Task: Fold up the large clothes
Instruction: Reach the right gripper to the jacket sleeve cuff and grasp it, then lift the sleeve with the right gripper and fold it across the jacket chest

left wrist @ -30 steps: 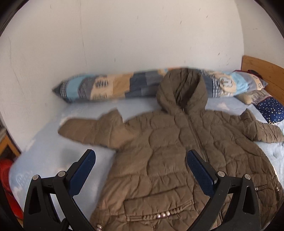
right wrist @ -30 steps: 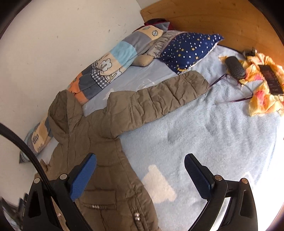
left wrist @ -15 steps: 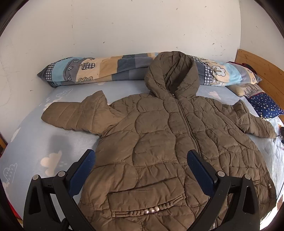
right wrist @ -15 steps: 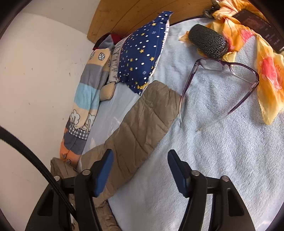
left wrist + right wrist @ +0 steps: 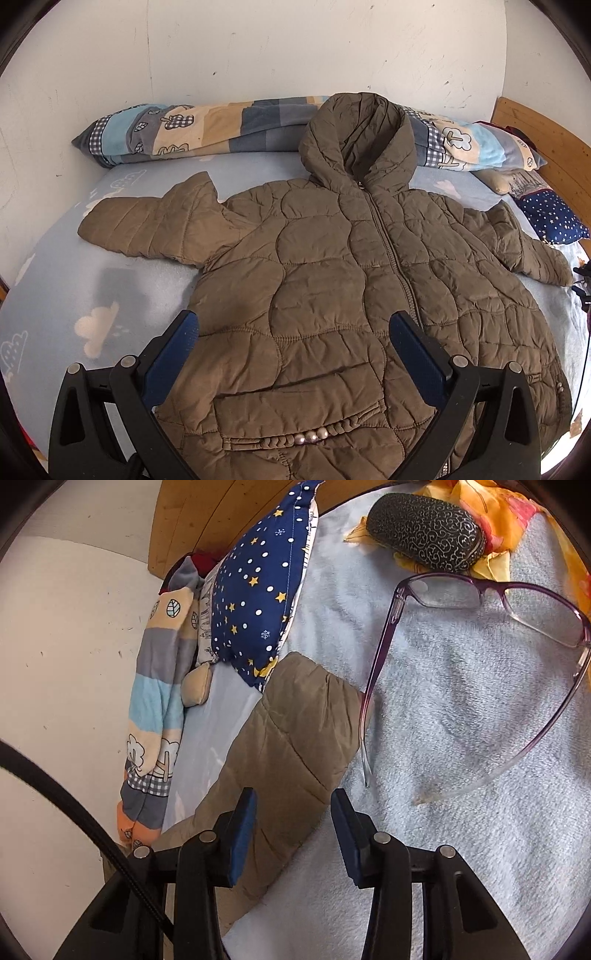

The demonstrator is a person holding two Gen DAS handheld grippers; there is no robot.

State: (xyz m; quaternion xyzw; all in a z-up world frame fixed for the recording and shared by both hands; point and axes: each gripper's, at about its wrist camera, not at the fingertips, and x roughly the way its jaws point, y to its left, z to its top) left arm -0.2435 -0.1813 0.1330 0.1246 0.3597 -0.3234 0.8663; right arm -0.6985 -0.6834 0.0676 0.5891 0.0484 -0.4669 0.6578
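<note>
While jaws closing, right gripper (image 5: pixel 293 825) straddles jacket sleeve (image 5: pixel 295 738), unpinched.

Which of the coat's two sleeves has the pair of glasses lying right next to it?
The sleeve by the starry blue pillow: the glasses lie at its cuff, between the right claw's blue pads. The other sleeve lies alone on the sheet.

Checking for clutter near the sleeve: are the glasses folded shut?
No. The glasses lie open on the blanket, one arm reaching to the sleeve cuff.

Bedroom: bed (image 5: pixel 66 295), pillows (image 5: pixel 258 602)
</note>
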